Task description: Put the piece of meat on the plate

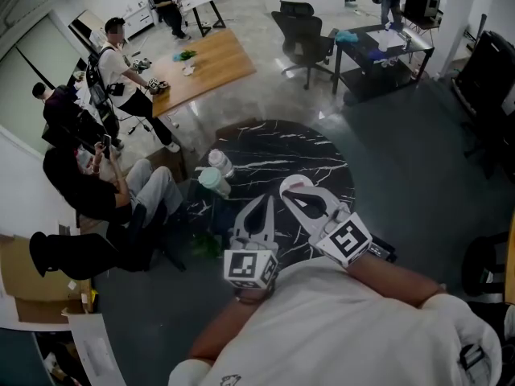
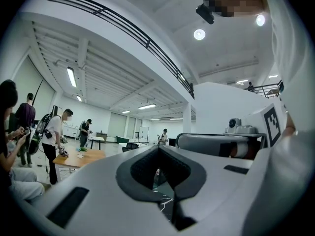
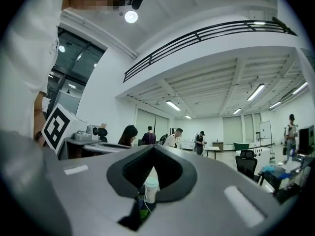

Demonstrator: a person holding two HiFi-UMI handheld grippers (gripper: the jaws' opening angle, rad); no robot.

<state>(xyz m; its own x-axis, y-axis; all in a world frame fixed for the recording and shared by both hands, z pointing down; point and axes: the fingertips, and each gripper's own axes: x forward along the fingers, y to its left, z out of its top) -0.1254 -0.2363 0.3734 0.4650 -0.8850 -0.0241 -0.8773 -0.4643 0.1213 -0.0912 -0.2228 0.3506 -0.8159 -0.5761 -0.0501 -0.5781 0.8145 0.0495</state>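
Meat is not showing in any view, and neither is the plate. So far as I can tell, the round black table [image 1: 322,155] ahead is carrying only two lidded cups [image 1: 216,171] near its left edge. Both tools are being held close to the person's chest, pointing level out over the table. The left gripper [image 1: 265,203] is sitting with its jaws together and nothing between them. The right gripper [image 1: 294,187] is likewise closed and empty, with one of the cups [image 3: 150,186] showing far off through the gap behind its tips.

With the meat out of sight, its handling is only a guess. A piece of meat, real or model, is probably going to be light, soft and perhaps slick, sagging if pinched at one end. Taking it across its thicker middle, with the jaws opened first, is looking like the safer hold. A gentle squeeze should be keeping it from slipping out on the way to the plate.
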